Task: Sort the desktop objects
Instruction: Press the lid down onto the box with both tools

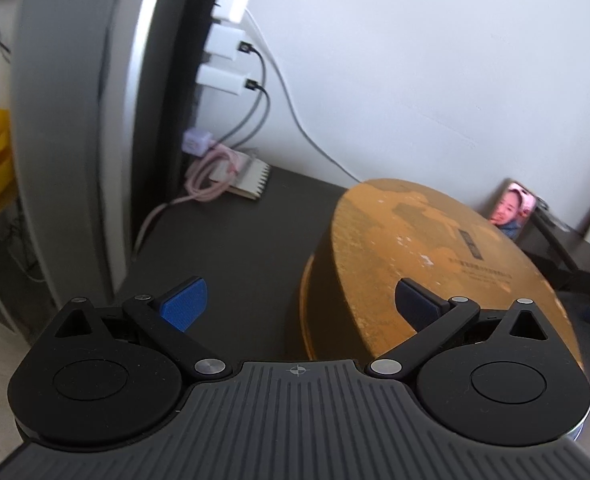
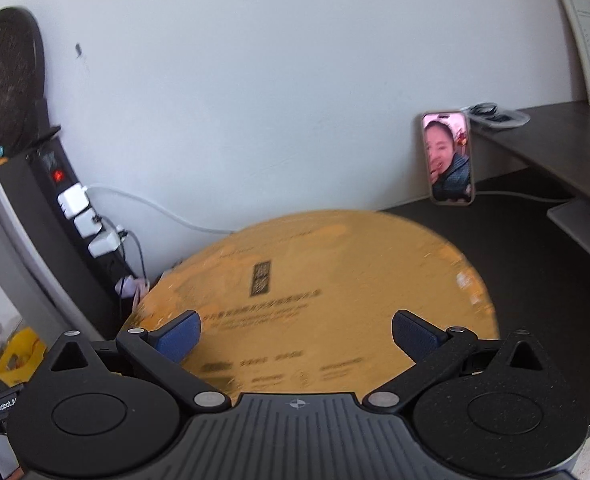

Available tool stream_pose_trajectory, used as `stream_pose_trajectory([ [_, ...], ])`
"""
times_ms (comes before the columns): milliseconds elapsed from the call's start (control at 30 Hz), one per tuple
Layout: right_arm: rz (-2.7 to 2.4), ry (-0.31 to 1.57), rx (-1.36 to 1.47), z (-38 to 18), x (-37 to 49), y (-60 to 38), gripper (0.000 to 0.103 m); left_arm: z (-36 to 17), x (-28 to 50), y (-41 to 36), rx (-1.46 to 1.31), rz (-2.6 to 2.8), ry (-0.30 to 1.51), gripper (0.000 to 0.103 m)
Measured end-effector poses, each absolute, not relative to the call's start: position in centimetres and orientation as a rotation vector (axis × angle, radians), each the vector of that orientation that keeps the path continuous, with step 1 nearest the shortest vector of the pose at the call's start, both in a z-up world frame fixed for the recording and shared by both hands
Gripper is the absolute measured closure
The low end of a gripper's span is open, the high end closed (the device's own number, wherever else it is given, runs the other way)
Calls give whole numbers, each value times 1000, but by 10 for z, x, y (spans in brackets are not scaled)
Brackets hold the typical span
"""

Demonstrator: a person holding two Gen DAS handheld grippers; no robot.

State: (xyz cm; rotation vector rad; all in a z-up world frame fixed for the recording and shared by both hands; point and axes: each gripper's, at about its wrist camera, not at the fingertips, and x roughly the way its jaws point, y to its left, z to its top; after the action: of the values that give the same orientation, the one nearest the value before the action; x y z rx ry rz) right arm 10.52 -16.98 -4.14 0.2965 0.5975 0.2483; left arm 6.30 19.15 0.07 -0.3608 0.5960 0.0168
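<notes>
Gold round box under right gripper, beside left gripper; both spread wide, empty.

White chargers crowd a black power strip on the left; a framed certificate leans against the wall.

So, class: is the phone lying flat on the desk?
No, the phone stands upright, leaning against the wall behind the round box.
</notes>
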Motion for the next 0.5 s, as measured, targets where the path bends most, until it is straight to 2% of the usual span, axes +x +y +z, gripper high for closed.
stream_pose_trajectory([
  [333, 251, 555, 297, -35, 81, -145, 0, 17, 47, 165, -202, -69, 685, 0],
  [500, 265, 572, 267, -41, 52, -151, 0, 15, 24, 138, -139, -48, 642, 0],
])
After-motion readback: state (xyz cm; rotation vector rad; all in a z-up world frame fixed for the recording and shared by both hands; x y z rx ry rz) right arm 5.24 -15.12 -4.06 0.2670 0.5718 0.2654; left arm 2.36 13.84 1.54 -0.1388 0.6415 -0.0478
